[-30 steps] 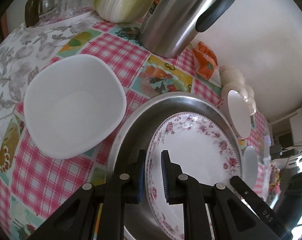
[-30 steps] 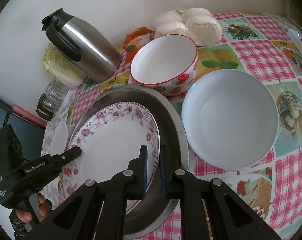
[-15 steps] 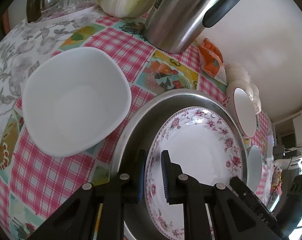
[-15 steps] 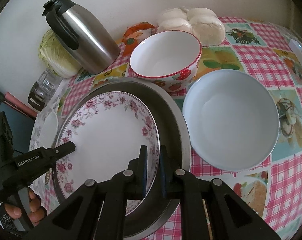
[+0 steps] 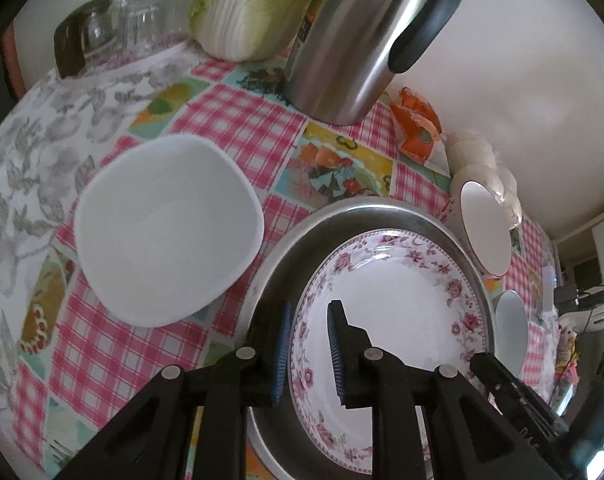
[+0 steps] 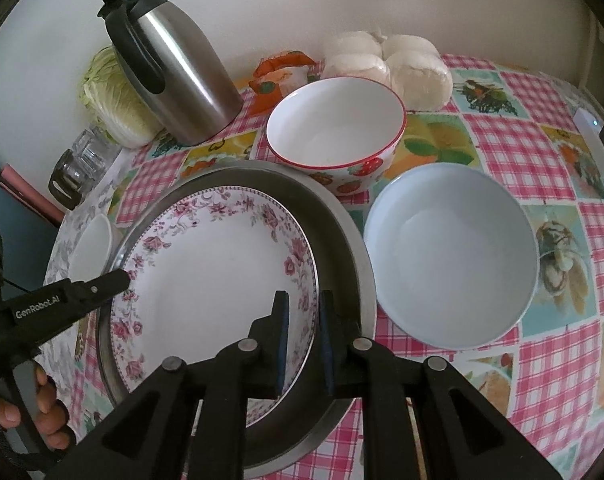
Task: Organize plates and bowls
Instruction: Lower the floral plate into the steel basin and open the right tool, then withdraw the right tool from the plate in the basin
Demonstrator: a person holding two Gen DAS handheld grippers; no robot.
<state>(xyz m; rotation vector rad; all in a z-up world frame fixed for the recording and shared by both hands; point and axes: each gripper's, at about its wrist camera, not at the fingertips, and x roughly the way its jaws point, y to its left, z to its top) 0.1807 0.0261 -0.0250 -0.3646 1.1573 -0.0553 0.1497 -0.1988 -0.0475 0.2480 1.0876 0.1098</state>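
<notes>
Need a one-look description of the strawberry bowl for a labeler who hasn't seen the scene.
Find the steel tray holding the floral plate. Behind its far rim, before the white buns, stands the strawberry bowl. Unlike the pale blue bowl beside it, it has a red rim and strawberries outside.

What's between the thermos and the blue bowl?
The strawberry bowl, seen in the right wrist view, between the thermos and the blue bowl.
</notes>
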